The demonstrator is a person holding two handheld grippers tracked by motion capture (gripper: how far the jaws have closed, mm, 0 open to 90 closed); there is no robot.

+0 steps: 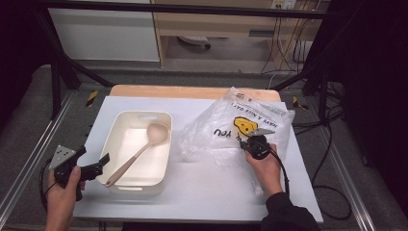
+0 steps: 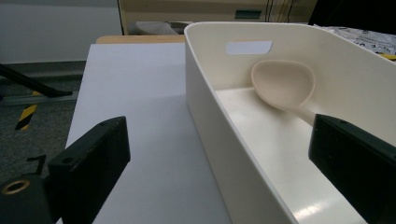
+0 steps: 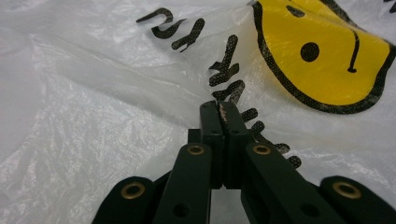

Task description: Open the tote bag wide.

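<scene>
- Our right hand-held gripper point(image 1: 250, 143) has its jaws pressed fully together, pinching the thin plastic bag point(image 1: 231, 127) that lies on the right half of the table point(image 1: 202, 192).
- Our left hand-held gripper point(image 1: 98, 164) stands wide open, empty, straddling the cream bin's point(image 1: 120, 185) near left wall.
- A spoon point(image 1: 139, 151) rests inside the bin.

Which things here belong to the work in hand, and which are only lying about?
In the work:
- clear plastic bag with a yellow smiley face, pinched by the shut right gripper
- cream plastic bin, with the open left gripper at its near wall
- beige long-handled spoon lying inside the bin

Lying about:
- black cables on the floor behind the table
</scene>
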